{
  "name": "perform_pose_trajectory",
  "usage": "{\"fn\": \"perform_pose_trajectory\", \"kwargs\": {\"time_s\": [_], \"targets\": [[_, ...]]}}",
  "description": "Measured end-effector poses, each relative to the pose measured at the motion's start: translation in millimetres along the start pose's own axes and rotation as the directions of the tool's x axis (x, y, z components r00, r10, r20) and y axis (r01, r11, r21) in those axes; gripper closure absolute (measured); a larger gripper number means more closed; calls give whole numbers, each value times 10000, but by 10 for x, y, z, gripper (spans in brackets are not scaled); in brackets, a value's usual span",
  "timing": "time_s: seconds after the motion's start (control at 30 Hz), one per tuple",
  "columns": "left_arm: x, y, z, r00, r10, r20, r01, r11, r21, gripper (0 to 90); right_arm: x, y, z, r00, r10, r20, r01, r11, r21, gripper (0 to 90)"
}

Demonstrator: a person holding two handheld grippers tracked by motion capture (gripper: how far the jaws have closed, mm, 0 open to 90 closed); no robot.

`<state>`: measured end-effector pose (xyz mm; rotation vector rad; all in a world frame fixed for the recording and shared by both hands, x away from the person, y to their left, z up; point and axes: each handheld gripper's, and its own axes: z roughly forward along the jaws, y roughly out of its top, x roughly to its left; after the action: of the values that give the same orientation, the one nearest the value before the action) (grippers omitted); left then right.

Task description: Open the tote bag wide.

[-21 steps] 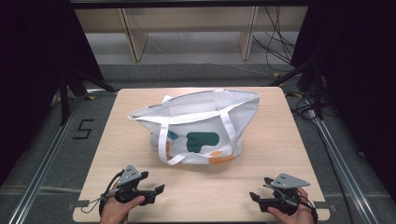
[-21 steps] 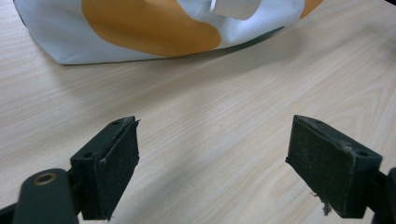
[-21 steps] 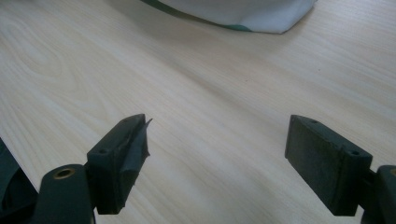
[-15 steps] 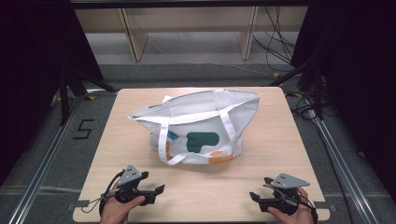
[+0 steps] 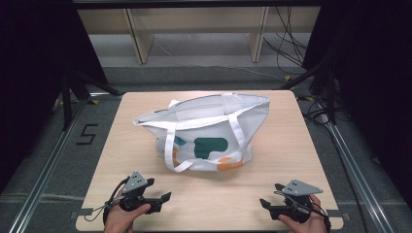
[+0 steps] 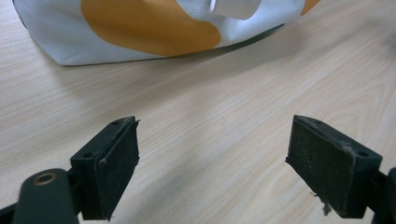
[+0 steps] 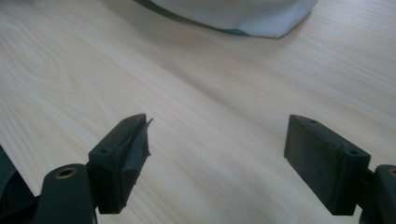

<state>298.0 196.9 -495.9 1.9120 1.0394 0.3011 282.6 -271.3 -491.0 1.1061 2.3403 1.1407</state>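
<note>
Nothing has moved since the earlier frames: bag and both hands lie as before. One light wooden table (image 5: 291,145) carries one white tote bag (image 5: 209,131), mouth open, two white straps, printed with green and orange shapes, at the table's centre. Two grippers rest near the front edge, well apart from the bag with bare wood between. Left gripper (image 5: 163,199), jaws wide apart, empty; its own view shows the bag's orange patch (image 6: 149,25). Right gripper (image 5: 266,204), jaws likewise apart and empty.

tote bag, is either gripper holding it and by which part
Nothing is held: the left gripper and right gripper are open over bare table, apart from the tote bag.
</note>
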Motion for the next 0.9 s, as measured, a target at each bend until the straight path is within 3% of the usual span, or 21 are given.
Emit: {"fn": "perform_pose_trajectory", "kwargs": {"time_s": [0.03, 0.1, 0.13, 0.2, 0.23, 0.27, 0.33, 0.37, 0.4, 0.47, 0.5, 0.53, 0.57, 0.6, 0.67, 0.7, 0.73, 0.77, 0.87, 0.9], "targets": [[4, 7, 0, 9999, 113, 42, -113, 9999, 28, 158, -6, 32, 3, 9998, -82, 159, 81, 9999, 65, 252], [-5, 8, -1, 10000, -29, -11, 30, 10000, 37, 161, -3, 73, 5, 9996, 249, 101, -248, 9997, -40, 254], [-10, 16, 6, 9998, -155, 115, 156, 9998, -75, 162, -41, 102, 7, 10000, 0, 88, 1, 10000, -78, 260], [-7, 31, 2, 9998, -182, 86, 183, 9998, -79, 167, -61, 122, 14, 10000, -57, 13, 58, 9998, -198, 266], [-6, 44, 8, 9990, -401, 203, 404, 9991, -140, 181, -100, 177, -2, 9996, -127, 257, 136, 9993, -362, 287], [-2, 77, -5, 9994, -307, 157, 310, 9994, -162, 198, -94, 203, -12, 9997, 173, 196, -167, 9994, -307, 313], [5, 117, -24, 9998, -195, 108, 197, 9996, -178, 226, -115, 272, -32, 9996, 244, 133, -237, 9985, -495, 364], [5, 117, -24, 9998, -195, 108, 197, 9996, -178, 242, -161, 305, -28, 9993, -257, 282, 277, 9971, -711, 398], [16, 158, -51, 9998, -20, 191, 24, 9998, -187, 289, -142, 353, -41, 9999, 54, 113, -47, 9981, -607, 446], [12, 197, -76, 10000, -3, 89, 6, 9993, -361, 360, -191, 437, -35, 9991, -401, 110, 408, 9959, -809, 531], [12, 197, -76, 10000, -3, 89, 6, 9993, -361, 433, -191, 437, -35, 9991, -401, 110, 408, 9959, -809, 531], [24, 244, -108, 9995, 280, 164, -272, 9984, -489, 499, -208, 555, -50, 9981, -604, 83, 609, 9941, -899, 612], [24, 244, -108, 9995, 280, 164, -272, 9984, -489, 548, -208, 555, -50, 9981, -604, 83, 609, 9941, -899, 612], [42, 289, -117, 9989, 362, 314, -340, 9971, -677, 630, -223, 676, -60, 9977, -677, -55, 668, 9927, -1003, 689], [76, 356, -136, 9982, 420, 427, -385, 9960, -807, 751, -222, 789, -67, 9974, -712, -84, 699, 9919, -1062, 760], [100, 423, -142, 9978, 402, 527, -353, 9952, -913, 804, -251, 866, -69, 9942, -1058, -204, 1028, 9879, -1163, 796], [100, 423, -142, 9978, 402, 527, -353, 9952, -913, 853, -251, 866, -69, 9942, -1058, -204, 1028, 9879, -1163, 796], [109, 463, -143, 9976, 301, 621, -235, 9942, -1051, 853, -238, 991, -85, 9938, -1092, -191, 1060, 9863, -1260, 836], [170, 610, -191, 9961, 562, 687, -484, 9926, -1110, 894, -221, 1215, -91, 9903, -1369, -224, 1321, 9800, -1486, 890], [180, 662, -203, 9962, 469, 737, -382, 9925, -1161, 895, -233, 1289, -96, 9874, -1555, -296, 1493, 9770, -1523, 899]]}}
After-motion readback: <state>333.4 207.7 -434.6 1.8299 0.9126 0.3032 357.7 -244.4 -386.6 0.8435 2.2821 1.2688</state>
